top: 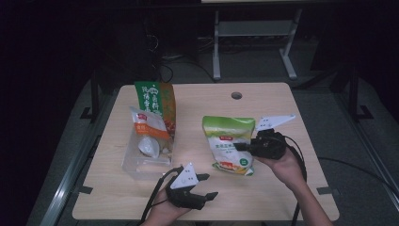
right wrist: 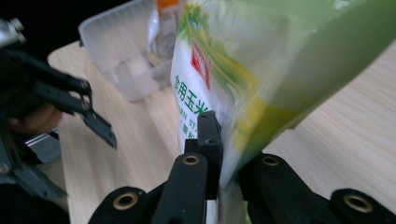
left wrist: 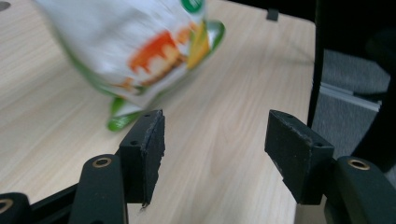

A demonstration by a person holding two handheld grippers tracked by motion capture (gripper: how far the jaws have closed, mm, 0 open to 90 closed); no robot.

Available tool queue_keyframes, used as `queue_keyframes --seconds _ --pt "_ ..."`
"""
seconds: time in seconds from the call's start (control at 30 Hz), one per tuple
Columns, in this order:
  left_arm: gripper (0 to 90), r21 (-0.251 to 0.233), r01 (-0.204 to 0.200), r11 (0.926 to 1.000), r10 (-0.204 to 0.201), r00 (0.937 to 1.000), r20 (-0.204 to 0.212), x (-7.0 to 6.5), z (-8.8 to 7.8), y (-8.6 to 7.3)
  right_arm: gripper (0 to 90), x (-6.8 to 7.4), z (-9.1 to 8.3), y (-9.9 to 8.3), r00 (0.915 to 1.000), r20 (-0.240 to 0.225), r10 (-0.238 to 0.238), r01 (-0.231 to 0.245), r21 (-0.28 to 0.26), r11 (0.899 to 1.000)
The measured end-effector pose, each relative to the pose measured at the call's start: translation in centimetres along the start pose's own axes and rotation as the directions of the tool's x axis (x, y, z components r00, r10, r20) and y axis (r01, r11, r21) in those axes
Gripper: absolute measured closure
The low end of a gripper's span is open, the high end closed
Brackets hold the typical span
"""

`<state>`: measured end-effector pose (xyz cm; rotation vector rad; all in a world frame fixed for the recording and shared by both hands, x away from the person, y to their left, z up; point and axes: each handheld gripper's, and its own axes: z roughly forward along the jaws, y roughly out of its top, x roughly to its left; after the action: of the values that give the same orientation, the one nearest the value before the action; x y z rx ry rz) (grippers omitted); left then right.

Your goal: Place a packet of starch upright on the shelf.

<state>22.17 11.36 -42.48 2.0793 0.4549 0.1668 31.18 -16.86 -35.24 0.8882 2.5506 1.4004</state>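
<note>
Wooden table (top: 282, 117) occupies frame centre, dark floor behind. Right gripper (top: 244, 147), right of centre, pinches the edge of the green-and-white pouch (top: 228, 141), lifted off the surface. Left gripper (top: 207, 186), lower centre, has jaws spread, nothing between them. Clear plastic bin (top: 141, 162) at left holds two packets.

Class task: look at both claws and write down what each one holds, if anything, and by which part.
The right claw grips the green-and-white bag by its side edge. The left claw is open and holds nothing.
</note>
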Motion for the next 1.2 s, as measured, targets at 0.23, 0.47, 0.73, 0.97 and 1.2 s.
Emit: queue_keyframes --seconds 0.23,0.47,0.73,0.97,1.2 --pt "34.7 0.013 -0.022 0.9997 0.021 0.9997 0.013 -0.5 -0.5 -0.6 87.1 1.4 1.1 2.8 0.9986 -0.039 -0.036 0.035 -0.022 0.999" --pt "33.1 0.010 -0.033 0.9994 0.033 0.9995 0.005 -0.9 -1.1 -1.1 87.2 3.0 2.5 4.9 0.9939 -0.088 -0.067 0.065 -0.021 0.998" --pt "32.9 0.016 -0.039 0.9991 0.039 0.9992 -0.004 -1.3 -1.6 -1.8 87.2 4.6 4.0 6.8 0.9867 -0.136 -0.090 0.086 -0.036 0.996" --pt "32.9 0.007 -0.033 0.9994 0.033 0.9995 0.000 -1.4 -1.9 -2.1 87.2 6.0 5.5 8.9 0.9784 -0.164 -0.127 0.121 -0.041 0.992" --pt "32.5 0.007 -0.030 0.9995 0.030 0.9996 -0.004 -0.9 -1.9 -2.5 87.8 7.3 7.5 10.4 0.9682 -0.196 -0.155 0.147 -0.057 0.987"
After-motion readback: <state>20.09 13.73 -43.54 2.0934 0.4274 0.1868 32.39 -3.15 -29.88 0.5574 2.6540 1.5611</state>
